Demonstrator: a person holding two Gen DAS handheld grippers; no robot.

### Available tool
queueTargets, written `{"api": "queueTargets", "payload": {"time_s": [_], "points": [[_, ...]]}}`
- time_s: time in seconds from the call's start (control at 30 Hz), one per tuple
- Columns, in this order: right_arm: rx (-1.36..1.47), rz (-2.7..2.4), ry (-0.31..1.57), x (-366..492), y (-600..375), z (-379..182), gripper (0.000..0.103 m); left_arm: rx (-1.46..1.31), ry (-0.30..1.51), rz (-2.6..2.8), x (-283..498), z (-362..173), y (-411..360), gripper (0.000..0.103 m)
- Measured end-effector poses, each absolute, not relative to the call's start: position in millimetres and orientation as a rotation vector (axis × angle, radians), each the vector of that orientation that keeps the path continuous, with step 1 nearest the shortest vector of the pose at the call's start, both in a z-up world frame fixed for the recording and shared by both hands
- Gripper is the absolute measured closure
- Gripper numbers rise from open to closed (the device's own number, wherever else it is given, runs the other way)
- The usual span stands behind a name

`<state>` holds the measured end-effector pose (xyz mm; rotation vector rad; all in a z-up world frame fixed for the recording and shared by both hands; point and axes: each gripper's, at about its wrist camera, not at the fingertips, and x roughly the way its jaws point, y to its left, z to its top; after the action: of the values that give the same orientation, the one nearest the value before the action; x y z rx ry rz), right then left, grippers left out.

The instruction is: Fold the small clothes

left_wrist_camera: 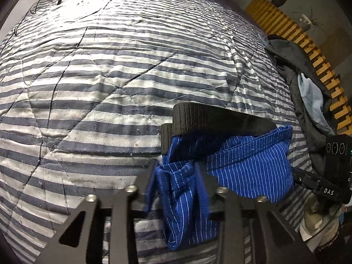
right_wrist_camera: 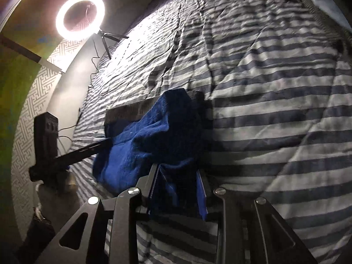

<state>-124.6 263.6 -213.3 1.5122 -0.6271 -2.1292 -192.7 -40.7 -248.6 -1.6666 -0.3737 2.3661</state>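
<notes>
Blue pinstriped shorts (left_wrist_camera: 248, 160) with a black elastic waistband (left_wrist_camera: 211, 118) hang a little above the striped quilt (left_wrist_camera: 99, 77). My left gripper (left_wrist_camera: 177, 171) is shut on a bunched blue hem at one side. My right gripper (right_wrist_camera: 177, 173) is shut on the other side of the same shorts (right_wrist_camera: 154, 132), whose waistband (right_wrist_camera: 127, 111) runs off to the left. Each view catches the other gripper: the right one (left_wrist_camera: 325, 184) at the right edge, the left one (right_wrist_camera: 72, 154) at the left, reaching into the cloth.
A heap of dark and pale blue clothes (left_wrist_camera: 308, 88) lies at the quilt's right edge by a wooden slatted headboard (left_wrist_camera: 292, 28). A lit ring light (right_wrist_camera: 80, 13) on a small tripod stands at the quilt's far side, with a cable trailing from it.
</notes>
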Motion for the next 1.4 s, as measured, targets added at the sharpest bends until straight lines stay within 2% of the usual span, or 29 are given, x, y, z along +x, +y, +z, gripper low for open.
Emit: {"api": "queueTargets", "payload": {"time_s": [0.07, 0.1, 0.13, 0.23, 0.57, 0.83, 1.0, 1.2, 1.3, 1.4], "points": [[1.514, -2.115, -0.638, -127, 261, -216, 0.078, -1.670, -0.390, 2.365, -194, -249, -38, 0.085], [1.515, -2.111, -0.640, -127, 260, -216, 0.087, -1.671, -0.388, 2.377, -194, -248, -36, 0.088], [1.525, -2.100, -0.633, -128, 257, -217, 0.092, -1.667, -0.375, 2.394, -193, -247, -33, 0.089], [1.527, -2.121, -0.598, -126, 253, -212, 0.095, -1.649, -0.351, 2.425, -192, -241, -29, 0.091], [1.340, -2.198, -0.500, -136, 218, -130, 0.097, -1.498, -0.411, 2.500, -198, -177, -81, 0.092], [1.182, -2.191, -0.404, -198, 124, -83, 0.097, -1.415, -0.461, 2.668, -237, -128, -187, 0.092], [1.131, -2.162, -0.388, -249, 47, -88, 0.097, -1.444, -0.515, 2.796, -273, -125, -269, 0.093], [1.116, -2.124, -0.339, -304, -46, -120, 0.097, -1.467, -0.575, 2.915, -306, -140, -362, 0.093], [1.134, -2.116, -0.321, -321, -77, -140, 0.097, -1.505, -0.568, 2.950, -320, -158, -392, 0.093], [1.170, -2.126, -0.228, -333, -107, -164, 0.097, -1.604, -0.560, 2.940, -334, -188, -413, 0.092]]}}
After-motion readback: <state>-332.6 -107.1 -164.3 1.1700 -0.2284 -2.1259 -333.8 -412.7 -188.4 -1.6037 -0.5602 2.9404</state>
